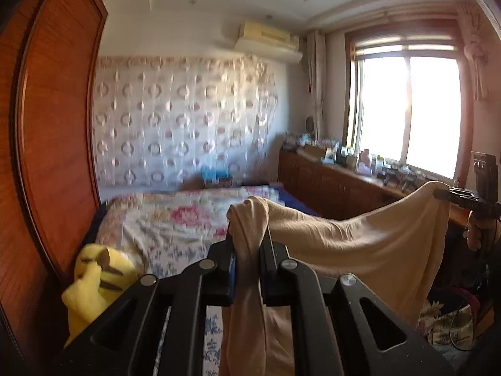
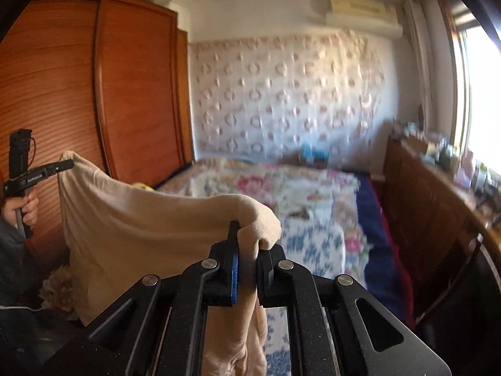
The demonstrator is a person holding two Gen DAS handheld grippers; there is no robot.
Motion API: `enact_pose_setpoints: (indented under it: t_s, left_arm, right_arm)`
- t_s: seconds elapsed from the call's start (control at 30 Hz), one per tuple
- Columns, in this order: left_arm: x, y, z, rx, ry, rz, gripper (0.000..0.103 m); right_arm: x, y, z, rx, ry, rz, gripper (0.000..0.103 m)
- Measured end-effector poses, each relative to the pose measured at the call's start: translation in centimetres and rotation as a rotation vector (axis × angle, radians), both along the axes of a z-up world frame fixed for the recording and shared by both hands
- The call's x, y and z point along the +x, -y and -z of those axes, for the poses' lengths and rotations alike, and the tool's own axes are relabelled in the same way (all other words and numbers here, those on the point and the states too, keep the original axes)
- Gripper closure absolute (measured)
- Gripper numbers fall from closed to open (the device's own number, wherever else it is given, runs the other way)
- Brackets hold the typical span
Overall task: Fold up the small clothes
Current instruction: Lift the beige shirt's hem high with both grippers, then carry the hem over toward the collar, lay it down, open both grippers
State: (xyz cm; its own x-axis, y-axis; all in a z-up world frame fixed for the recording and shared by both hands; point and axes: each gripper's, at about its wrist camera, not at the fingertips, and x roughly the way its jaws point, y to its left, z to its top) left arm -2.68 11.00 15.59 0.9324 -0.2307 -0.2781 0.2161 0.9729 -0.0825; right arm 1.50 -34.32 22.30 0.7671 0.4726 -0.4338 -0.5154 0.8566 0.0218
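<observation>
**Above the bed, a beige garment held up between two tongs**

Nearest the left wrist camera, the left tongs (image 1: 249,238) are clamped on a bunched corner of the beige garment (image 1: 360,238), the cloth squeezed between the dark fingers (image 1: 233,250) and trailing down under them. They point slightly downward toward the far wall. In the right wrist view the right tongs (image 2: 247,244) pinch the opposite corner in the same way, a fold of cloth bulging over the tips, also tilted a little below level.

Each camera catches the other tool at the side: the right tongs' tips close on the fabric's far corner at the right edge of the left view, and in the right view a hand (image 2: 26,210) grips the left tool's handle in front of the wooden wardrobe (image 2: 94,94).

Between the two pinched corners the garment hangs in the air, its top edge sagging in a shallow curve. Its long axis runs side to side from one tool to the other, and the rest drapes straight down.

Beyond it lies the bed (image 1: 175,216) with a floral cover, a yellow cloth (image 1: 94,282) at its near left corner. Further back stand a patterned wall hanging (image 1: 188,119), a cluttered wooden cabinet (image 1: 328,185) and a bright window (image 1: 407,109).
</observation>
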Motion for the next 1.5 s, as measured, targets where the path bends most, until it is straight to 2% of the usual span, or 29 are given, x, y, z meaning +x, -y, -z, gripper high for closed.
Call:
enact_pose_setpoints:
  t_s: [0.23,0.43,0.7,0.87,0.97,1.07,1.23,1.4,1.5]
  left_arm:
    - [-2.5,-0.9,-4.2,-0.013,0.118,0.001,0.095]
    - [-4.0,-1.5,-8.2,0.006,0.208,-0.015,0.095]
    - [-1.8,-2.1,-11.0,0.023,0.254,-0.074,0.095]
    - [2.7,-2.7,-10.2,0.025,0.209,-0.112,0.094]
    - [7.3,-3.1,-8.2,0.043,0.135,-0.138,0.094]
    - [13.2,-3.3,-4.2,0.068,0.048,-0.154,0.093]
    - [22.1,-2.4,2.4,0.112,-0.078,-0.168,0.093]
    - [29.4,-1.4,8.0,0.131,-0.189,-0.160,0.093]
    - [33.4,-1.4,11.3,0.131,-0.260,-0.153,0.092]
  right_arm:
    - [-3.0,-0.2,-5.2,0.014,0.117,-0.020,0.098]
    - [-4.8,0.1,-10.6,0.041,0.215,-0.039,0.098]
    - [-4.4,-0.4,-15.8,0.039,0.305,-0.037,0.098]
    - [-1.4,-0.9,-17.0,0.009,0.310,-0.016,0.098]
    - [2.8,-1.4,-15.8,-0.022,0.256,0.001,0.098]
    - [8.5,-2.3,-12.4,-0.082,0.188,0.030,0.098]
    - [18.1,-3.9,-4.0,-0.152,0.055,0.067,0.098]
    - [25.7,-4.7,3.8,-0.182,-0.060,0.084,0.098]
    - [29.4,-5.0,7.4,-0.201,-0.115,0.086,0.097]
